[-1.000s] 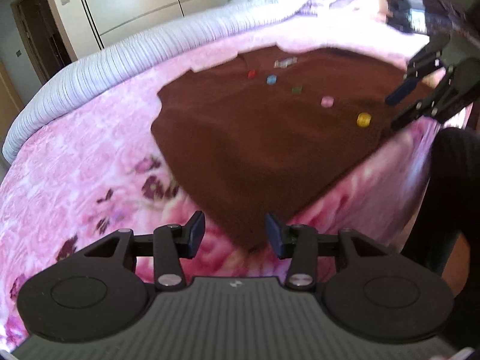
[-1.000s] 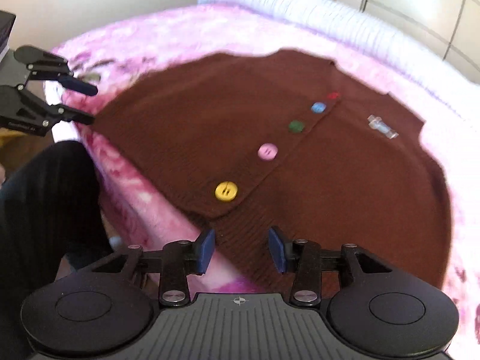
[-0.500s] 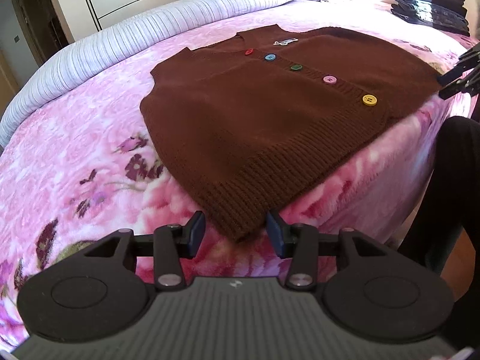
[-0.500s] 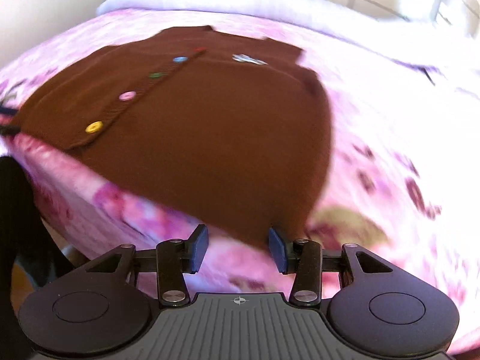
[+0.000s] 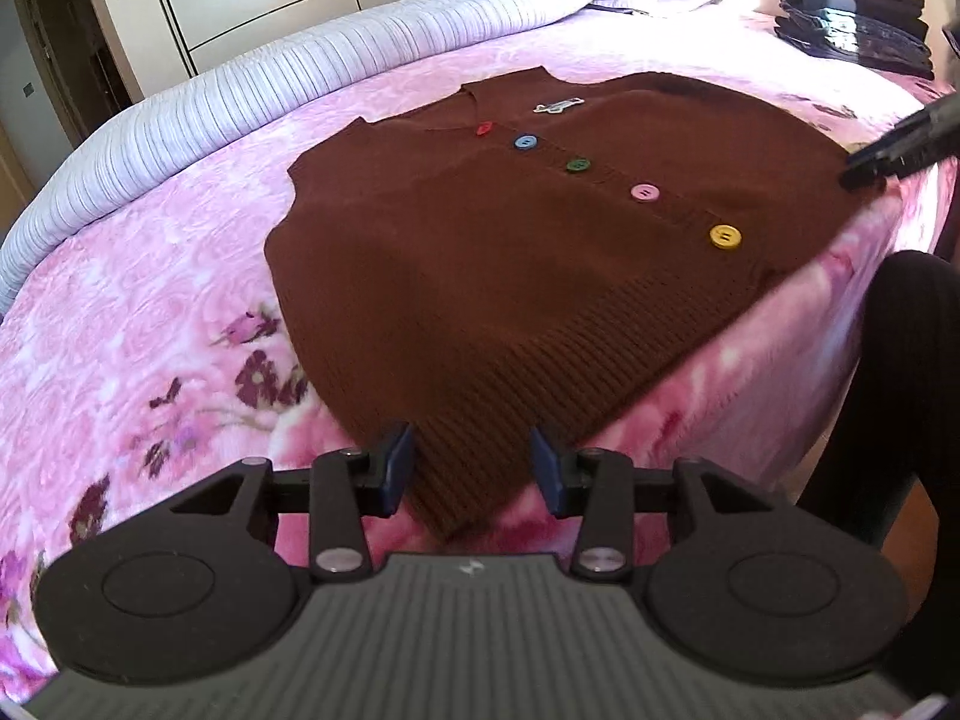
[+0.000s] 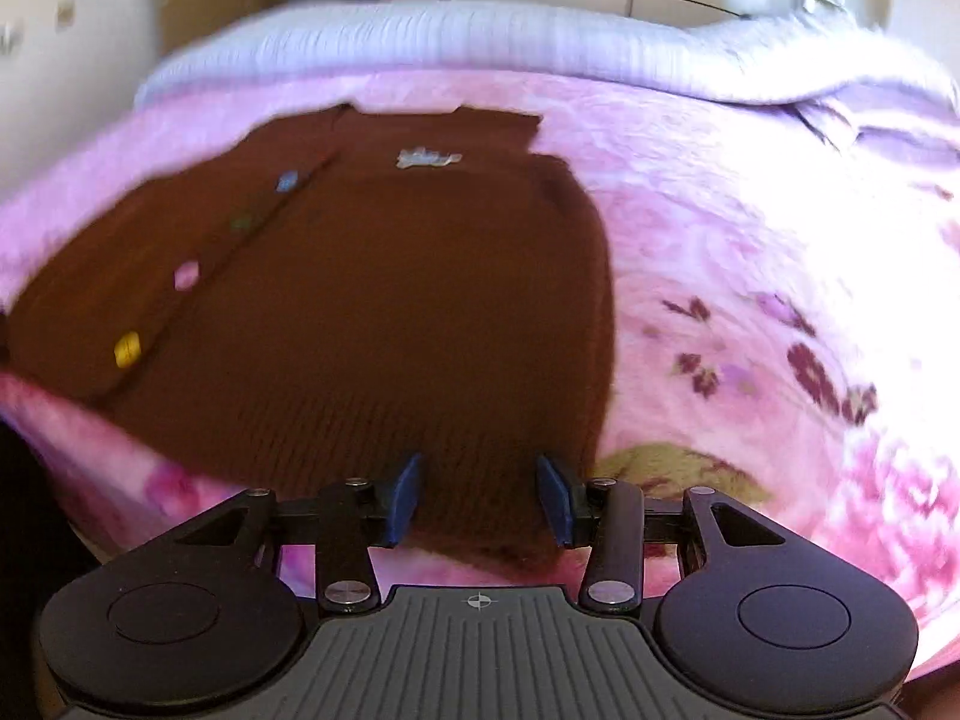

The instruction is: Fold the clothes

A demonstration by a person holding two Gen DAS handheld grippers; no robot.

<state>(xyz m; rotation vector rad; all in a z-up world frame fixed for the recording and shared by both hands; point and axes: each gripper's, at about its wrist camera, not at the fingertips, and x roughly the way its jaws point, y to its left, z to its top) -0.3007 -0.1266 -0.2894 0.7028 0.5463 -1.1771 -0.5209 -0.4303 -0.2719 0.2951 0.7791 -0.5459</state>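
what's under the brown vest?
The brown vest lies flat on the pink floral blanket, its ribbed hem at the bed's edge. Blanket shows all round it; whatever is directly beneath the knit is covered, but no bulge shows.

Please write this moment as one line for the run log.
stage: before first fold | brown vest: flat on pink bedspread, buttoned | left tool: open at hem corner | right tool: open at other hem corner | held: nothing
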